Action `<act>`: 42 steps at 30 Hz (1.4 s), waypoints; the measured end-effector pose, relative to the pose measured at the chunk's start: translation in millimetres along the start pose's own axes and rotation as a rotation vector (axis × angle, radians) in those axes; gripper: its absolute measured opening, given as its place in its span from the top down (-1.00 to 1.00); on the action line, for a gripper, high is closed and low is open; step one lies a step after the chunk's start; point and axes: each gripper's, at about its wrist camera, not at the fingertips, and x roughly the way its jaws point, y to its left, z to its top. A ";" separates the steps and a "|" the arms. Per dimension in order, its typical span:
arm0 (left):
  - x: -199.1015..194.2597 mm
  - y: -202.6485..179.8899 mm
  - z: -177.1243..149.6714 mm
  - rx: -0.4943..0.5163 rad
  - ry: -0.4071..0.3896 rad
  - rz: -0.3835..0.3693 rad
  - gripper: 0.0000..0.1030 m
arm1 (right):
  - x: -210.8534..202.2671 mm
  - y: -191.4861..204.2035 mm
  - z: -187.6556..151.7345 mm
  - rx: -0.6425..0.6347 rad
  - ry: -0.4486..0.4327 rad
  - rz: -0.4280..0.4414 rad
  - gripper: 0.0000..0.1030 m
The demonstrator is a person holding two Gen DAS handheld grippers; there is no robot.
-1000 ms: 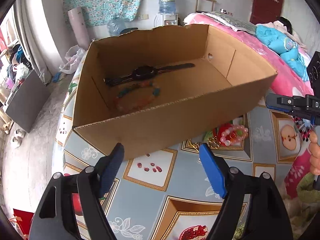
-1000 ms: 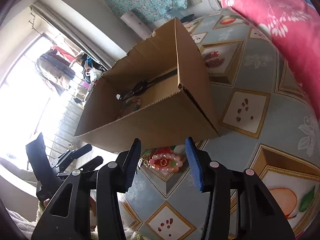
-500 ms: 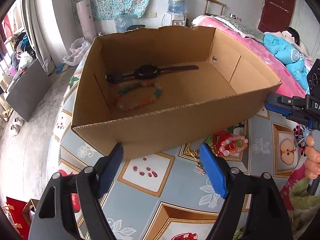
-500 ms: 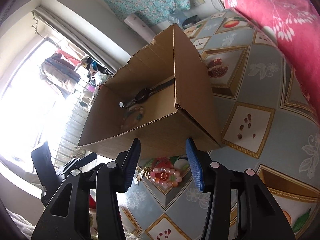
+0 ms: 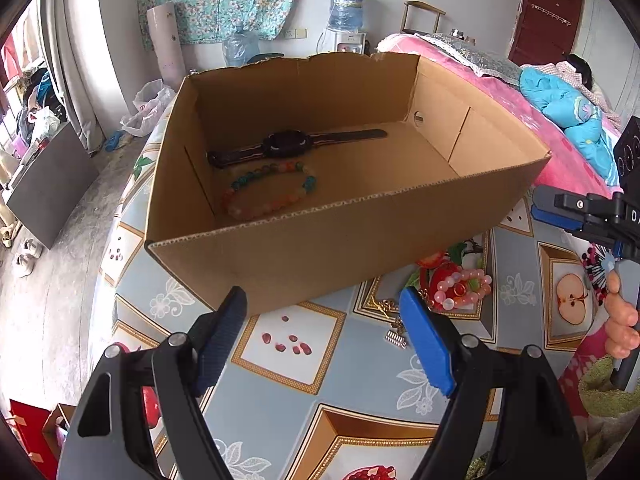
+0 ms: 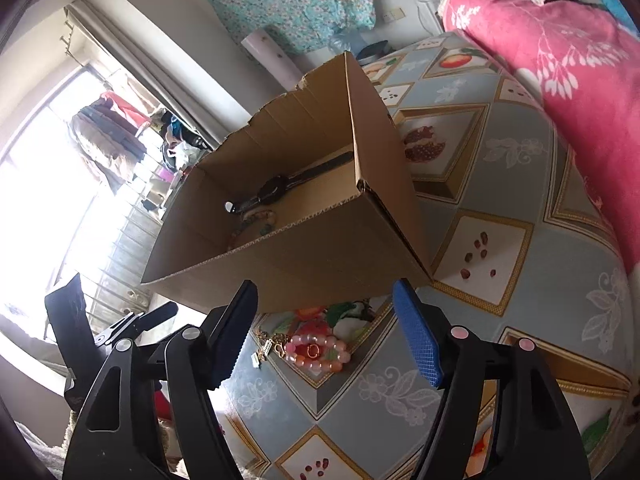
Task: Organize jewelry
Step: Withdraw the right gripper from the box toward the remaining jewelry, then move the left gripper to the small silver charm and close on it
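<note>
Right gripper (image 6: pixel 325 334), jaws just opened wide w/ nothing between, hangs directly over pink bead bracelet (image 6: pixel 318 354) on tablecloth beside cardboard box (image 6: pixel 320 264), nearer than left gripper (image 5: pixel 322 340), also wide.

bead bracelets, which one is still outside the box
The pink bead bracelet, lying on the tablecloth in front of the cardboard box; the multicoloured bead bracelet is inside.

You're looking at a matt corrugated cardboard box (image 5: pixel 344 240) with raw torn edges, glossy pink beads (image 6: pixel 320 354) sitting on smooth printed cloth (image 5: pixel 280 412), and your tool pads (image 6: pixel 416 332) are showing ribbed blue rubber.
</note>
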 end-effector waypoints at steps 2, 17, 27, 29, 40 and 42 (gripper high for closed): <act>-0.3 -0.5 -3.4 0.007 0.005 -0.006 -0.49 | -3.0 1.1 -7.1 0.001 0.003 -0.019 -0.41; 25.3 5.1 -54.0 0.040 0.110 0.011 -0.55 | 9.6 29.6 -74.4 -0.211 0.108 -0.344 -0.67; 34.4 -0.6 -63.0 0.057 0.077 -0.002 -0.76 | 40.3 39.9 -88.5 -0.373 0.191 -0.491 -0.84; 37.1 -5.0 -65.0 0.074 0.082 0.003 -0.90 | 40.7 40.8 -89.6 -0.376 0.198 -0.498 -0.84; 36.6 -12.6 -69.0 0.097 0.090 -0.011 -0.90 | 39.6 39.0 -87.3 -0.390 0.223 -0.482 -0.84; 36.9 -13.2 -67.6 0.097 0.094 -0.011 -0.90 | 38.0 38.1 -83.8 -0.372 0.241 -0.496 -0.84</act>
